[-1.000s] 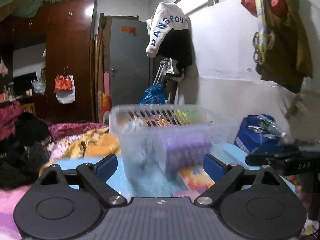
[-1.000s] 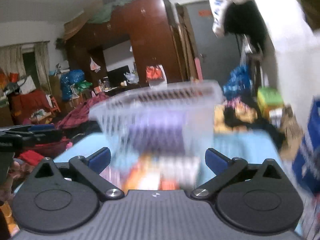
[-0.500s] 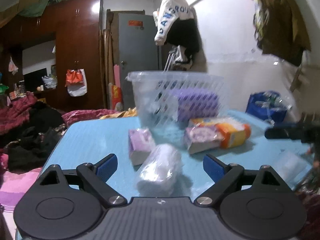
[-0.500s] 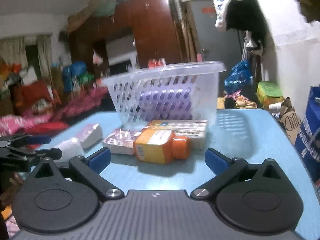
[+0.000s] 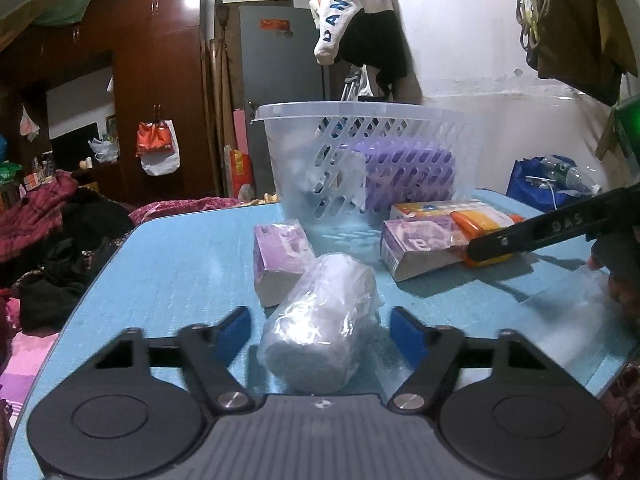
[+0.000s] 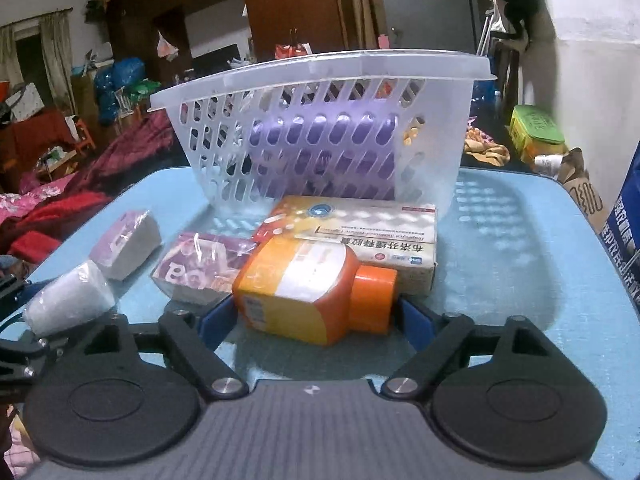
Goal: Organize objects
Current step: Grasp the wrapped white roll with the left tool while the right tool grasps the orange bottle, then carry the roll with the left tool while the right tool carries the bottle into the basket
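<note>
A light-blue table (image 5: 168, 264) carries all the task's things. Toward its far edge stands a translucent white plastic basket with slotted walls (image 6: 320, 128), upright, with a purple ribbed block (image 6: 320, 152) inside it, seen through the slots.

In front of the basket, toward the middle of the table, a white and orange medicine box with printed text (image 6: 360, 236) lies flat. An orange plastic bottle with an orange cap (image 6: 304, 292) lies on its side just in front of the box, its cap pointing toward the right edge. A purple plastic-wrapped tissue pack (image 6: 200, 266) lies touching the bottle's left side. Further toward the left edge sits a second purple tissue pack (image 5: 280, 260), and nearer the near-left corner a clear-wrapped white roll (image 5: 320, 336) lies on its side, just beside that second pack.

The left hand-held gripper (image 5: 320, 326) is spread wide, its blue-padded fingers on either side of the white roll with a gap on each side, so it holds nothing. The right hand-held gripper (image 6: 308, 320) is also spread wide, its blue pads flanking the orange bottle; whether the pads touch the bottle I cannot tell.
</note>
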`<action>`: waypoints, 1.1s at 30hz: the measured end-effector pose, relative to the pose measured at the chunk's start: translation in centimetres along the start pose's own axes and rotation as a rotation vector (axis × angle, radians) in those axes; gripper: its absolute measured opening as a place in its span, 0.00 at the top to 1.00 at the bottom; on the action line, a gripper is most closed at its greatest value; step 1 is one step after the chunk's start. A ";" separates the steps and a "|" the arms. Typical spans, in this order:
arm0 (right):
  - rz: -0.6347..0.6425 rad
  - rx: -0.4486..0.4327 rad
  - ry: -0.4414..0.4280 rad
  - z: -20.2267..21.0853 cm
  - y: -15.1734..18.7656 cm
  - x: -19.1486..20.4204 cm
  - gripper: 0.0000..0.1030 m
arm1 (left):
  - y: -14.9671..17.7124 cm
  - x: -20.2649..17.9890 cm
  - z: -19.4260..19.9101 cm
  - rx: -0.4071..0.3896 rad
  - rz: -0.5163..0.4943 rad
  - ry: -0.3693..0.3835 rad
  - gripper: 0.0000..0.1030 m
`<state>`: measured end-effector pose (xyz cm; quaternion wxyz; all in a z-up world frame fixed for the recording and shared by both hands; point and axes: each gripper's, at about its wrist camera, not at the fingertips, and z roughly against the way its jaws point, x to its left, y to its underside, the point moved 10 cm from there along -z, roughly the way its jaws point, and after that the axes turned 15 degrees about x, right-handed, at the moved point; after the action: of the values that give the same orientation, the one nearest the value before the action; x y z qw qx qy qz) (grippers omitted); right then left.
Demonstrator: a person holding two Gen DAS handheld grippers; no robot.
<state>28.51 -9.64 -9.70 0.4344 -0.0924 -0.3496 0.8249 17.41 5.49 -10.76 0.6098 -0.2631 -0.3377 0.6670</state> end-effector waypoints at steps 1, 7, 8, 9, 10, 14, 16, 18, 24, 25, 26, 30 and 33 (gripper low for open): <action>-0.002 0.000 -0.004 0.0 0.2 0.0 0.15 | 0.1 -0.1 -0.1 0.005 -0.002 0.001 0.41; 0.030 -0.075 0.035 2.0 1.0 0.4 0.16 | -0.3 -0.1 0.9 -0.052 0.002 0.011 0.44; 0.032 -0.093 0.037 2.5 1.1 0.2 0.16 | -0.5 -0.1 1.1 -0.064 0.004 0.013 0.44; 0.028 -0.108 0.030 3.0 1.2 0.1 0.16 | -0.7 -0.1 1.6 -0.082 0.005 0.018 0.44; 0.023 -0.121 0.024 3.5 1.2 0.1 0.16 | -1.0 -0.2 1.9 -0.094 0.005 0.021 0.44; 0.018 -0.169 0.021 5.2 1.1 -0.6 0.17 | -2.1 -0.5 3.0 -0.134 0.003 0.026 0.44; 0.022 -0.187 0.016 6.0 0.9 -0.7 0.17 | -2.7 -0.9 3.2 -0.146 -0.001 0.037 0.44; 0.029 -0.198 0.017 6.5 0.6 -0.7 0.17 | -3.4 -1.2 3.4 -0.156 -0.006 0.048 0.44; 0.053 -0.229 0.040 8.0 -0.4 -0.4 0.17 | -6.1 -2.0 4.6 -0.198 -0.019 0.067 0.45; 0.055 -0.237 0.043 8.3 -0.7 -0.3 0.17 | -6.6 -2.0 4.8 -0.203 -0.021 0.069 0.45; 0.058 -0.244 0.045 8.6 -0.9 -0.2 0.17 | -7.1 -2.0 4.9 -0.206 -0.022 0.077 0.45; 0.059 -0.295 0.052 10.8 -2.9 0.0 0.17 | -10.2 -1.9 5.3 -0.221 -0.013 0.095 0.45; 0.048 -0.325 0.055 12.7 -5.8 -0.2 0.17 | -13.5 -1.5 5.3 -0.225 0.008 0.120 0.45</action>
<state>26.63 -13.94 3.41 0.4034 -0.1925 -0.4639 0.7648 22.11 3.72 2.93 0.5929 -0.3706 -0.3725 0.6102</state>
